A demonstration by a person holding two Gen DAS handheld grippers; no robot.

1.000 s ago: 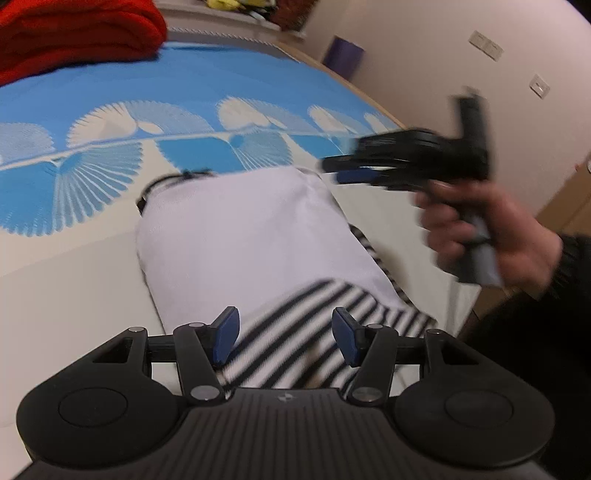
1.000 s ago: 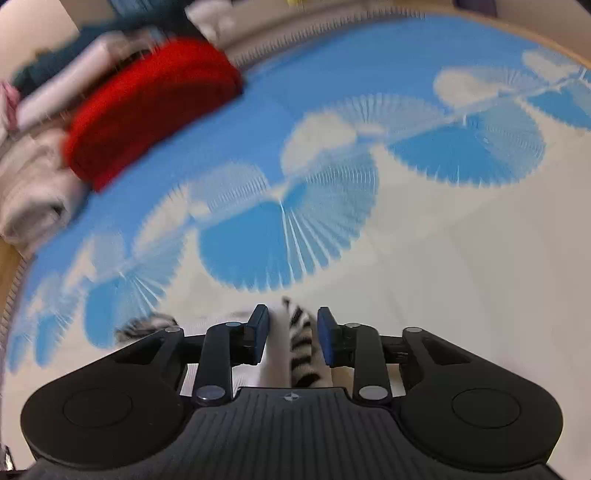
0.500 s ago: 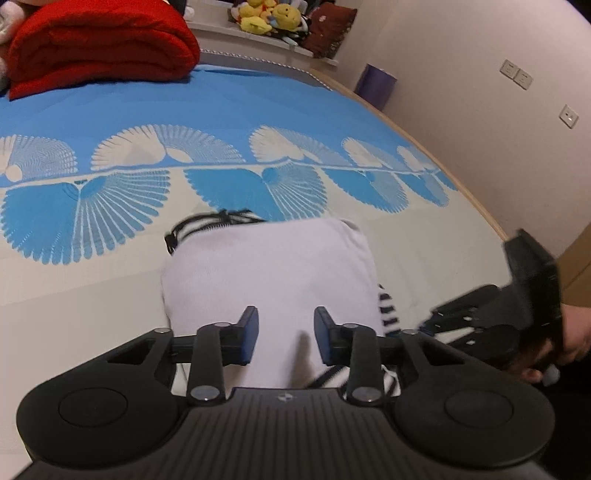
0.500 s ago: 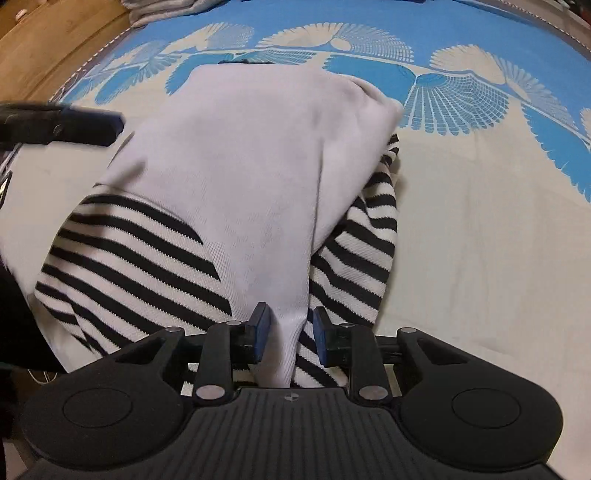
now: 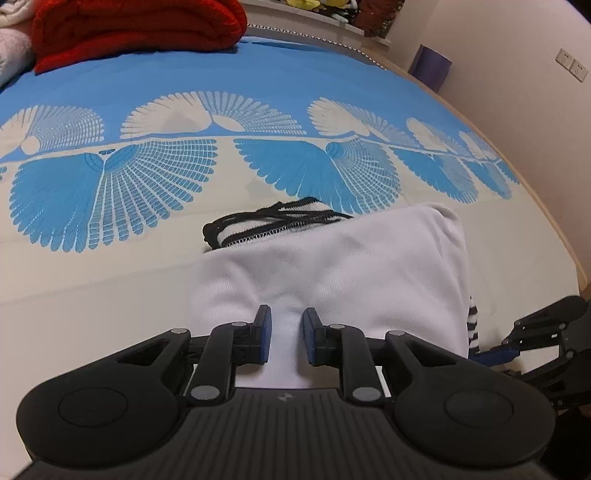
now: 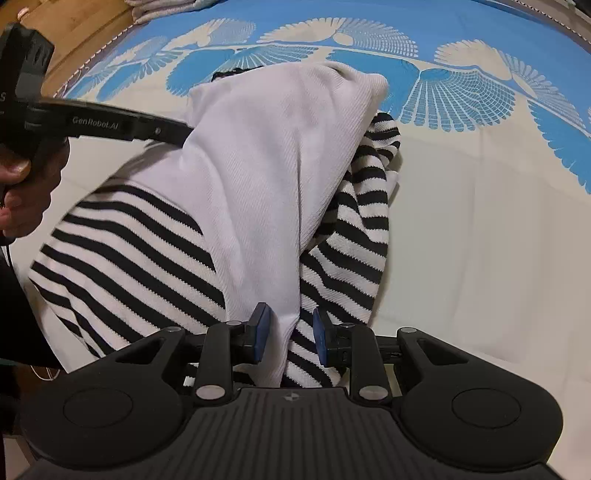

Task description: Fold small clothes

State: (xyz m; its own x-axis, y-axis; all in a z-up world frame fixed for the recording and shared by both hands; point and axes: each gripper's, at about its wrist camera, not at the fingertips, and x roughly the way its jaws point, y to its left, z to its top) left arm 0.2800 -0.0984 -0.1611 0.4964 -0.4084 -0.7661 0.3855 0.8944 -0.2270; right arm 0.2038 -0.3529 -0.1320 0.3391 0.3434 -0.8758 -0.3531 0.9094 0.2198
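Blue-patterned bedspread [image 5: 110, 177] bears white, black-striped garment [image 6: 258, 166], pinched by both tongs.

Bed [image 5: 110, 280] fills most of both views, covered by a sheet that is cream near the cameras and solid blue farther back, with a band of blue and cream fan motifs [image 5: 122, 184] across the join. Folded red blanket [image 5: 133, 29] lies at the far end of the bed, pale folded fabric [image 5: 13, 51] beside it; behind runs a ledge with soft toys [image 5: 321, 4]. Plain light wall [image 5: 517, 81] on the right carries two white wall switches [image 5: 572, 65], with a purple bin [image 5: 430, 68] at its foot; wooden floor [image 6: 74, 26] shows past the bed's left edge in the right wrist view.
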